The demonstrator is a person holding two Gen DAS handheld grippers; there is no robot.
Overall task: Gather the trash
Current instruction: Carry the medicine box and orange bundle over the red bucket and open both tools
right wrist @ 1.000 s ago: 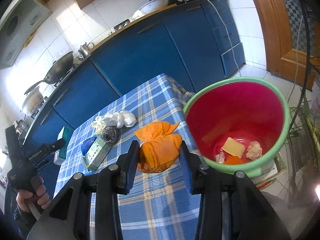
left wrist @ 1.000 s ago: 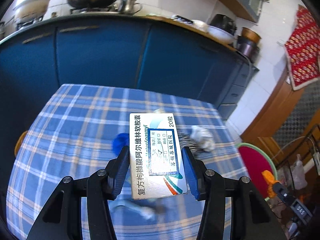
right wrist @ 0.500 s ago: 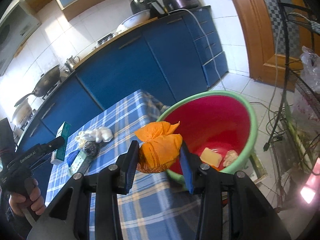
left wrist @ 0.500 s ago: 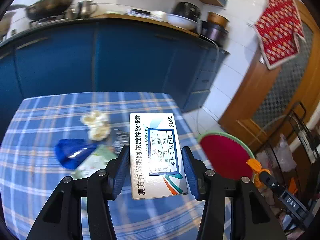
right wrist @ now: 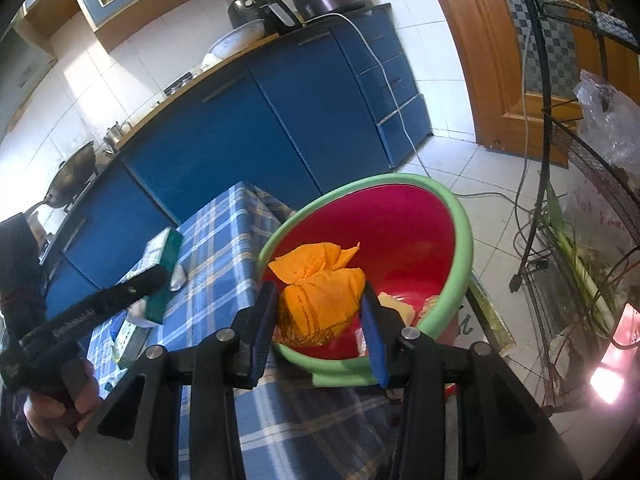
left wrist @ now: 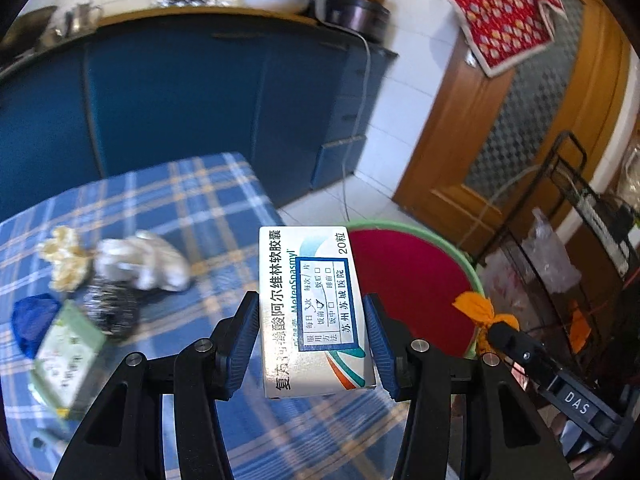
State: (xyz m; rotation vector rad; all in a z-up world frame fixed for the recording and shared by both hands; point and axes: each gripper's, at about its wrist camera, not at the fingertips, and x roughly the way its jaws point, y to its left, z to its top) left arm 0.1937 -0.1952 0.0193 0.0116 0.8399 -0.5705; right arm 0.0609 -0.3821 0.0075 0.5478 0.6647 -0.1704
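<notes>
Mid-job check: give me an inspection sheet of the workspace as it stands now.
Surface: table with blue plaid cloth.
Job's things: medicine box and orange bag are gripped; red bin with green rim stands by the table's end, scraps inside.
Clutter: white wad, yellowish wad, steel scourer, blue wrapper and green carton lie on the cloth.
Grippers: left gripper shut on the medicine box; right gripper shut on the orange bag over the bin's rim.
Cables: white cord runs down the blue cabinets; grey cable on the floor.
Surroundings: wooden door, wire rack.
</notes>
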